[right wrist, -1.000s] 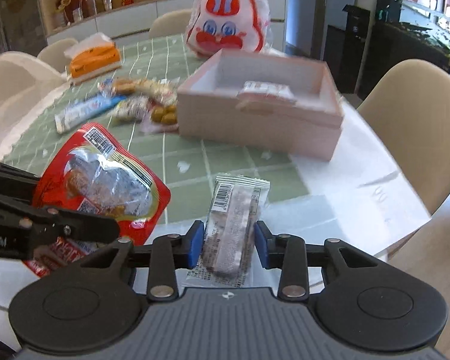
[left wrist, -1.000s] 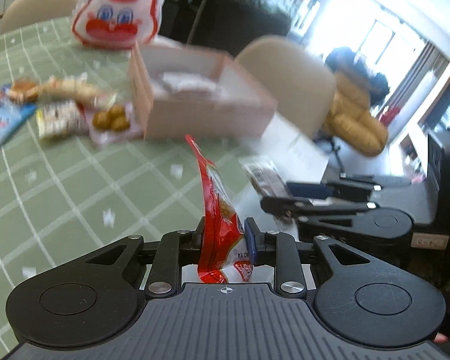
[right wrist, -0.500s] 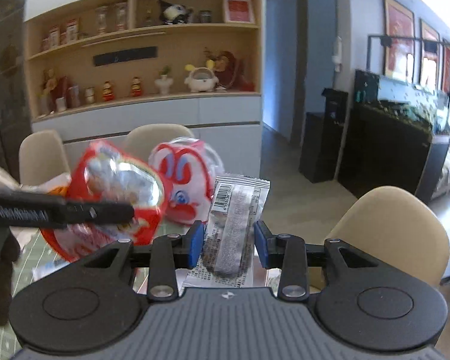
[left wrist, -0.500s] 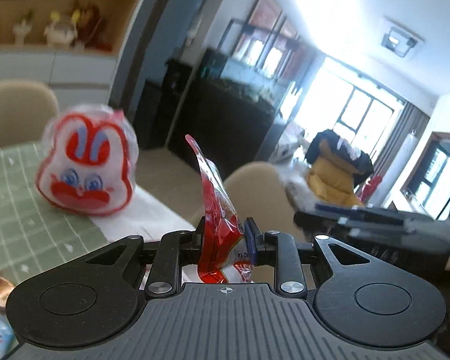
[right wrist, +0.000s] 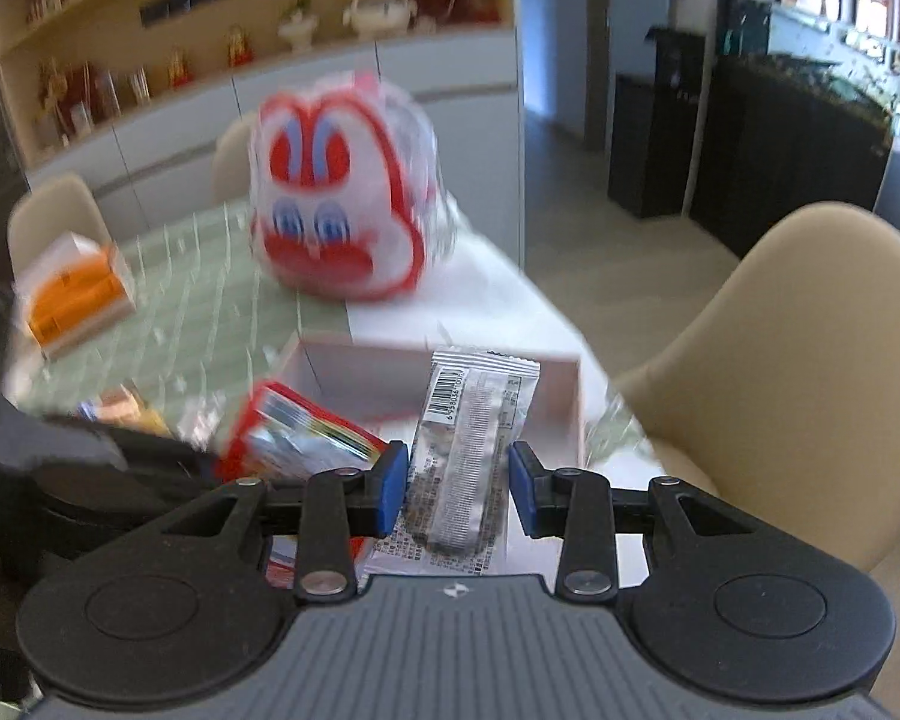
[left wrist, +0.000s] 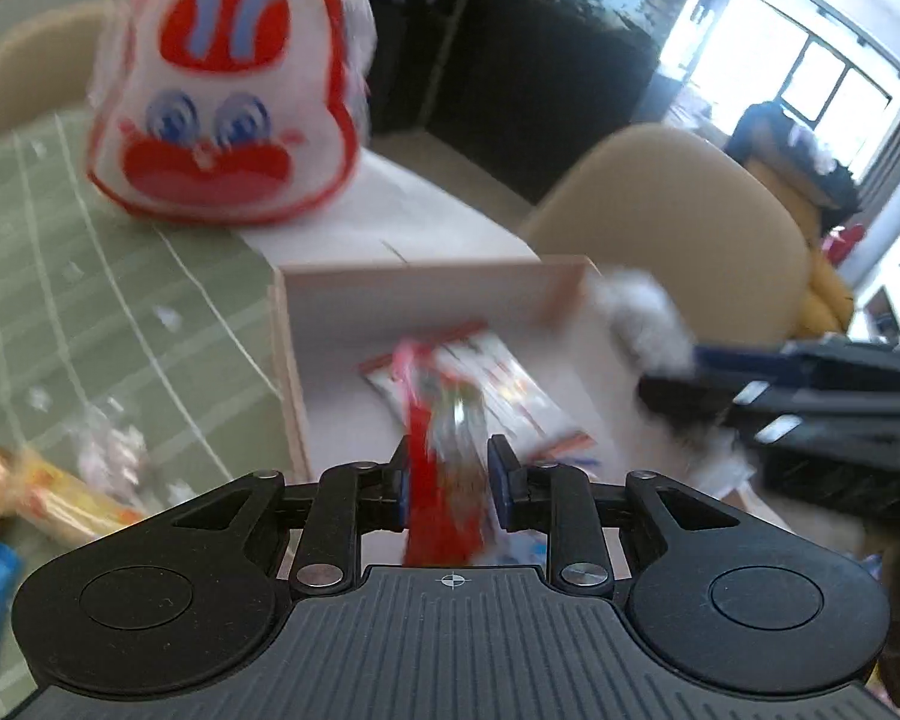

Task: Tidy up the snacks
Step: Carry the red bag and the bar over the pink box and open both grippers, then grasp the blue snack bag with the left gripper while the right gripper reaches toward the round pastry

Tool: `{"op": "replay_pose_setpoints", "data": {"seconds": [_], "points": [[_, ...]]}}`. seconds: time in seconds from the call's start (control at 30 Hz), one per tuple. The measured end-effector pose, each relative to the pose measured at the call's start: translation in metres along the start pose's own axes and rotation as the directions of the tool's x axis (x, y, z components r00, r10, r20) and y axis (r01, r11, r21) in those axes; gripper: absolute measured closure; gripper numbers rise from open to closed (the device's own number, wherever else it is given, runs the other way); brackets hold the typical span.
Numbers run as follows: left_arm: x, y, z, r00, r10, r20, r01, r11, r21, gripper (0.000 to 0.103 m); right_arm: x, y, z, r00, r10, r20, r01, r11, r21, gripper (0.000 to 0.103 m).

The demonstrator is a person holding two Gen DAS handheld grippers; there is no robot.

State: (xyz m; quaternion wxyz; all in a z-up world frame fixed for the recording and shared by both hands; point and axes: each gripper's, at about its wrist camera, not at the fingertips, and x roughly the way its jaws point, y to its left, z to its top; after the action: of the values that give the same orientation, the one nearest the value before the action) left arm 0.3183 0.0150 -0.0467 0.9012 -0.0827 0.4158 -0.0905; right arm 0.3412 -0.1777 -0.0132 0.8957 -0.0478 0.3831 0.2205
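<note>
Snacks sat in both grippers above the pink box [left wrist: 426,294]. The left gripper [left wrist: 447,477] pinched a red packet [left wrist: 444,480] between its blue pads, the packet standing upright and blurred, directly over the box's interior. Below it, on the box floor, lay a white-and-red packet [left wrist: 510,384]. The right gripper [right wrist: 459,483] held a silver packet [right wrist: 462,456] upright, barcode near the top; whether its pads were touching the wrapper's sides or standing just off them could not be told. That packet hung over the near side of the box [right wrist: 564,396]. In the right wrist view the red packet [right wrist: 294,432] showed to the left, just beside the silver one. A rabbit-faced bag [left wrist: 228,96] stood on the green checked cloth [left wrist: 90,300] beyond the box. More snacks [left wrist: 48,492] lay on the cloth left of the box, and an orange carton [right wrist: 72,294] sat farther off.
</note>
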Motion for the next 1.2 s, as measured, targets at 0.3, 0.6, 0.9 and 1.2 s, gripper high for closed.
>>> {"op": "replay_pose_setpoints", "data": {"seconds": [0.3, 0.6, 0.9, 1.2], "points": [[-0.045, 0.02, -0.001, 0.993, 0.013, 0.118, -0.005, 0.998, -0.065, 0.075, 0.057, 0.014, -0.003, 0.995, -0.04, -0.094, 0.036, 0.998, -0.046, 0.06], [-0.09, 0.118, -0.039, 0.965, 0.202, 0.164, -0.171, 0.968, -0.184, 0.075, 0.017, 0.021, -0.012, 0.999, -0.042, 0.01, 0.042, 0.999, -0.035, 0.059], [-0.103, 0.229, -0.081, 0.917, 0.389, 0.088, -0.332, 0.867, -0.37, 0.075, -0.015, 0.098, -0.046, 0.994, 0.104, 0.031, -0.099, 0.987, -0.126, 0.058], [-0.113, 0.209, -0.118, 0.937, 0.338, 0.084, -0.308, 0.917, -0.253, 0.074, 0.022, 0.192, -0.011, 0.966, 0.251, -0.065, -0.259, 0.945, -0.2, 0.058]]}}
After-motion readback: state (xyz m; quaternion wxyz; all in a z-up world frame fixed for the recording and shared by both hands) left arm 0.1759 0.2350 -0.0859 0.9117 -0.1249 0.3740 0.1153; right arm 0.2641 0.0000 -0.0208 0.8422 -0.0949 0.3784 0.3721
